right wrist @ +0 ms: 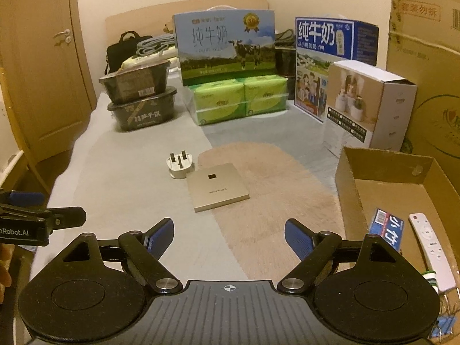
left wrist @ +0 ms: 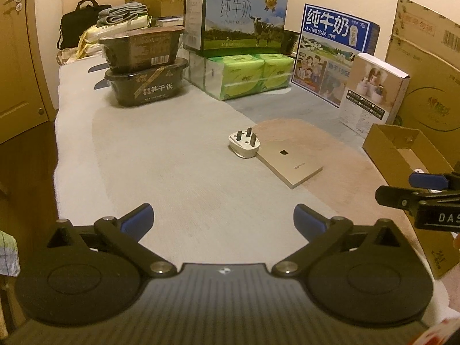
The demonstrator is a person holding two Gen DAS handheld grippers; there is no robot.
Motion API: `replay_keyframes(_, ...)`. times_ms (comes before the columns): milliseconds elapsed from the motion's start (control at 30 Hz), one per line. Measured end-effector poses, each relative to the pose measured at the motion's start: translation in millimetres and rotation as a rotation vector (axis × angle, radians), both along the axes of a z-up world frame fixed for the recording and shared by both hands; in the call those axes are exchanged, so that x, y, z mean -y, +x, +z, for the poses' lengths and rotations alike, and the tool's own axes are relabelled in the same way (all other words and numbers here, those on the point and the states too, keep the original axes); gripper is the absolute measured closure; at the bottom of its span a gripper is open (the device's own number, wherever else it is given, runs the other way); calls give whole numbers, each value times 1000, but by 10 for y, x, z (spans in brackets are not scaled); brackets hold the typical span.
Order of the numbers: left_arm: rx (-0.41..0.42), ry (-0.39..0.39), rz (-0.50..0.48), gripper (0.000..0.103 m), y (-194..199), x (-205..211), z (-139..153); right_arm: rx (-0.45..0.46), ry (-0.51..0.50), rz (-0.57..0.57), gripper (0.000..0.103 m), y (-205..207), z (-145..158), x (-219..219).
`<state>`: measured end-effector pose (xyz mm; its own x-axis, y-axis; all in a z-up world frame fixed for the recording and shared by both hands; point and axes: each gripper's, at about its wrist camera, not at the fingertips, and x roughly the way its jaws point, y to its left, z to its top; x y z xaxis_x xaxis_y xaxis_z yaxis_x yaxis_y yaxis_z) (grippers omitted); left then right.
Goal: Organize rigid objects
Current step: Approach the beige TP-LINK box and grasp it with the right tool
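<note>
A white three-pin plug adapter lies prongs-up on the grey bed cover, touching a flat gold square device. My left gripper stands open and empty, well short of both. My right gripper is also open and empty, with the gold device just ahead of it. An open cardboard box at the right holds a white remote and a small blue packet. The right gripper's tip shows in the left wrist view, and the left gripper's tip in the right wrist view.
Two stacked dark food tubs, green tissue packs under a milk carton box, a blue milk box and a white product box line the back. A large carton stands right. A door is left.
</note>
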<state>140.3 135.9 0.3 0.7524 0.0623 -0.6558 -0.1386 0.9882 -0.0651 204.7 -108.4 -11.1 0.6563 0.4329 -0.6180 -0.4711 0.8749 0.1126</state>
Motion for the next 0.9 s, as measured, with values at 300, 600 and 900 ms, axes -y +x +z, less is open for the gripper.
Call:
replay_keyframes(300,-12,6,9,1,262,-127,-93,-25,-4,9,19,269,-159,-146)
replay_keyframes(600,-15,21,11,1,515,-274,-156,-43,-3,28,19,529,-300,-322)
replay_keyframes(900,-12,32,14,1,753,-399,-220,-47,4,58,19,762,-417,-498)
